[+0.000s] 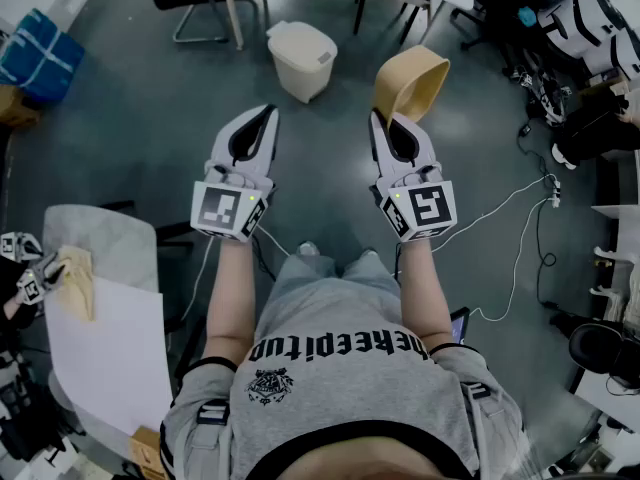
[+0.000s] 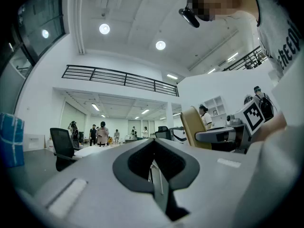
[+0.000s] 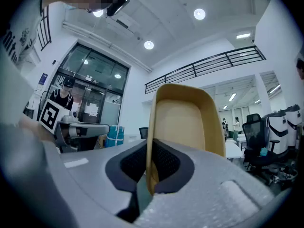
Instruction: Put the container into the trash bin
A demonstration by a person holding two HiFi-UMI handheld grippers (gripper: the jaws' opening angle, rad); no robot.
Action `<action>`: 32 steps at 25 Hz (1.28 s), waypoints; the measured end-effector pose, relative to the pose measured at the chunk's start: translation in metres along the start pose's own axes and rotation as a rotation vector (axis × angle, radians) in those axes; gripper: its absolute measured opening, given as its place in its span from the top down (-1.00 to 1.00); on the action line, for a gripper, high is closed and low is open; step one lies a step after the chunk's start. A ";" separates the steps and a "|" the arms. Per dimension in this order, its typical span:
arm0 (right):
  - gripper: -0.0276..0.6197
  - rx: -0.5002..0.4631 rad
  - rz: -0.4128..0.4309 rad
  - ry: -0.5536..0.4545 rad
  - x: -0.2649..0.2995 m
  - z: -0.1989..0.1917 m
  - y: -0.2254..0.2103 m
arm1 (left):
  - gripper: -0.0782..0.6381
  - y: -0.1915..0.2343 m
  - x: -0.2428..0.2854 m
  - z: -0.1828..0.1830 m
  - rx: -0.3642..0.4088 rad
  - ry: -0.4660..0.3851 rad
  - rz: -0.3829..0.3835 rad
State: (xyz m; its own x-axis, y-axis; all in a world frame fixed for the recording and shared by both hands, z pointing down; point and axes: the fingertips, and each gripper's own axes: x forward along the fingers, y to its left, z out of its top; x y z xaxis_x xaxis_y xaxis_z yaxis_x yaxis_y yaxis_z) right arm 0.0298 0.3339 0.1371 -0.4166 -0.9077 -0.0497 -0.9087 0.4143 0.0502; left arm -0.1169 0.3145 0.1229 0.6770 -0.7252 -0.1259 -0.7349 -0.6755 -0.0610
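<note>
A tan, shallow container point(image 1: 410, 84) stands on edge in the air, its rim pinched by my right gripper point(image 1: 388, 118), which is shut on it. In the right gripper view the container point(image 3: 184, 122) rises straight out of the closed jaws. A cream trash bin point(image 1: 302, 58) with its lid on sits on the grey floor ahead, left of the container. My left gripper point(image 1: 262, 116) is held level beside the right one, shut with nothing in it. In the left gripper view the container point(image 2: 198, 127) and the right gripper point(image 2: 221, 136) show at the right.
A white table point(image 1: 110, 348) with a tan cloth point(image 1: 78, 280) is at my left. Desk legs and a chair base point(image 1: 205, 13) stand behind the bin. A white cable point(image 1: 510, 223) runs over the floor at right, near bags and chairs point(image 1: 585, 28).
</note>
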 end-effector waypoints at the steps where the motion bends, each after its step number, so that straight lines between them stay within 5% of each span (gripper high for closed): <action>1: 0.89 -0.002 -0.001 -0.001 0.001 -0.001 0.001 | 0.74 0.001 -0.001 -0.001 0.001 -0.003 -0.002; 32: 0.88 -0.006 0.016 -0.054 0.059 0.004 -0.011 | 0.73 0.047 0.042 0.008 0.008 -0.056 -0.037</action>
State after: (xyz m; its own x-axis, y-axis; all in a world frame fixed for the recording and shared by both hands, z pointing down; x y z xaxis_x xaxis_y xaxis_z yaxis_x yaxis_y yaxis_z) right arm 0.0153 0.2759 0.1293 -0.4316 -0.8963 -0.1023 -0.9020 0.4278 0.0578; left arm -0.1234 0.2540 0.1070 0.7008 -0.6906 -0.1788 -0.7095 -0.7007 -0.0744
